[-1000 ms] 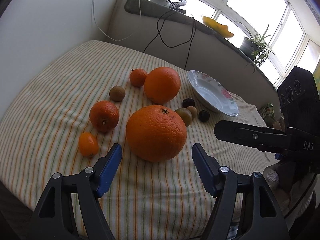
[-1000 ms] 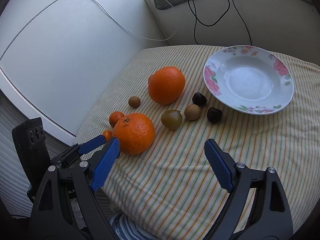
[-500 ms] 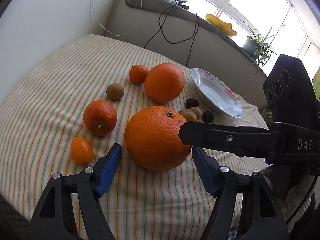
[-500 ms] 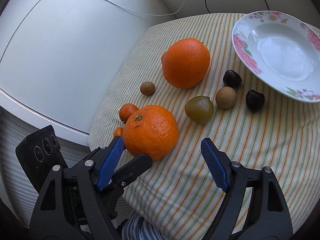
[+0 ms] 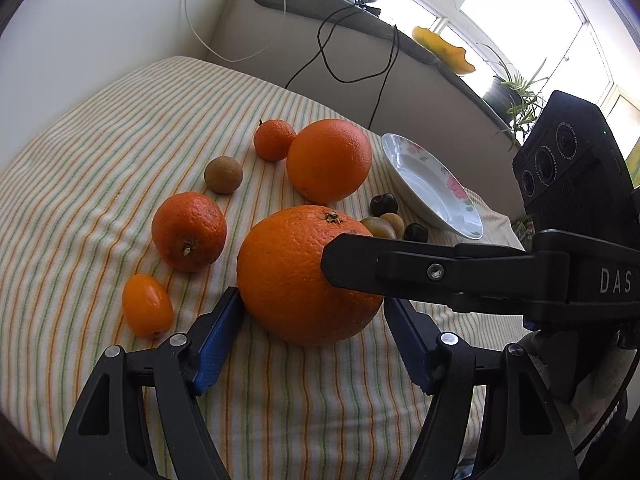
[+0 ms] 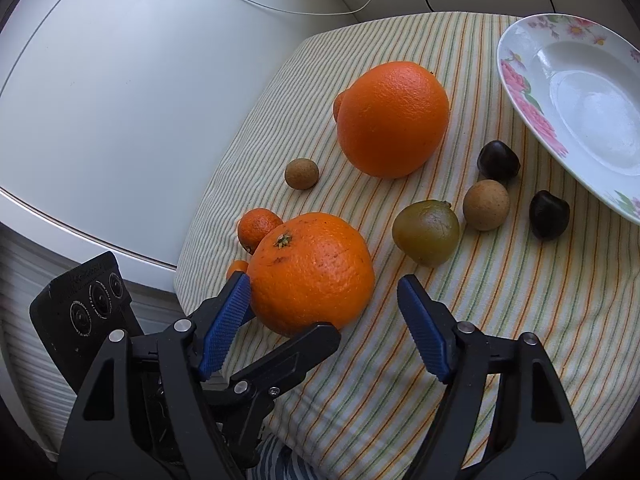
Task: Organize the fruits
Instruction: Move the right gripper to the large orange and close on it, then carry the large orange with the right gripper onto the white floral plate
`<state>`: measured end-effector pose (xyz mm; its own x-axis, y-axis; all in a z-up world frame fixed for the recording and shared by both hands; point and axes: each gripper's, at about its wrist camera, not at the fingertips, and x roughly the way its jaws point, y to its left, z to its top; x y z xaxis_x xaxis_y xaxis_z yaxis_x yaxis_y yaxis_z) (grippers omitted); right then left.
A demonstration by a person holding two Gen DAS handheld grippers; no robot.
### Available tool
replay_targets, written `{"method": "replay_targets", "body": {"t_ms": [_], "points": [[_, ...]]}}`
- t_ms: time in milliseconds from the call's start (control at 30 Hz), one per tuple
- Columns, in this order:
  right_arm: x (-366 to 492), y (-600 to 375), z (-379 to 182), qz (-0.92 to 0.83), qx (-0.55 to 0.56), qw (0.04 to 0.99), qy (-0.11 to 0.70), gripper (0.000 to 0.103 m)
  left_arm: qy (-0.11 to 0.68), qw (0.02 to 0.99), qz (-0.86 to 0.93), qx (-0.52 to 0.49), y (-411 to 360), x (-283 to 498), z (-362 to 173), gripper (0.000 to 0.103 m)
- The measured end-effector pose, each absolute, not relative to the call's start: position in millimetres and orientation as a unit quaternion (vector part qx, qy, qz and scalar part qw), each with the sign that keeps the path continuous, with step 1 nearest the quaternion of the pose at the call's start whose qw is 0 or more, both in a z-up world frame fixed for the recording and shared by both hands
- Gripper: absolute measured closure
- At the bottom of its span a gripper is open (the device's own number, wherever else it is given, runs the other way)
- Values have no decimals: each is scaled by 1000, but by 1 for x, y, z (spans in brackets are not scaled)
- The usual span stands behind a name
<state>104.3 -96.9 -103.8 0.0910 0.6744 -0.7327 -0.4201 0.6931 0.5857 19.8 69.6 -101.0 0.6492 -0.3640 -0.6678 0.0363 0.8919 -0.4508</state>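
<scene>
A large orange rests on the striped cloth, nearest both grippers. My left gripper is open, and its blue pads flank the orange's lower sides. My right gripper comes from the right with its jaws closing around the same orange. Its left pad is at the peel and its right pad stands clear. One right finger crosses the orange in the left wrist view. A flowered white plate lies beyond.
A second large orange, two mandarins, a kumquat, a brown longan, a greenish fruit and two dark chestnuts lie scattered. A white wall stands to the left. Cables hang from the sill behind.
The right gripper has come in and down over the near orange, jaws narrowing, and its finger now crosses the left wrist view. The left gripper has edged up to the orange.
</scene>
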Motion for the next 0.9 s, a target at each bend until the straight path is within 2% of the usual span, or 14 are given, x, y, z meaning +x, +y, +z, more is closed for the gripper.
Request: {"method": "replay_targets", "body": {"t_ms": [100,900], "points": [[104,-94,-102,385,116,725,559,35,403,886,-113,-198,69,19,-102,32],[91,-115,-73,388,100,754,520,37,377,902,-132,-166,36,31,-74,32]]}}
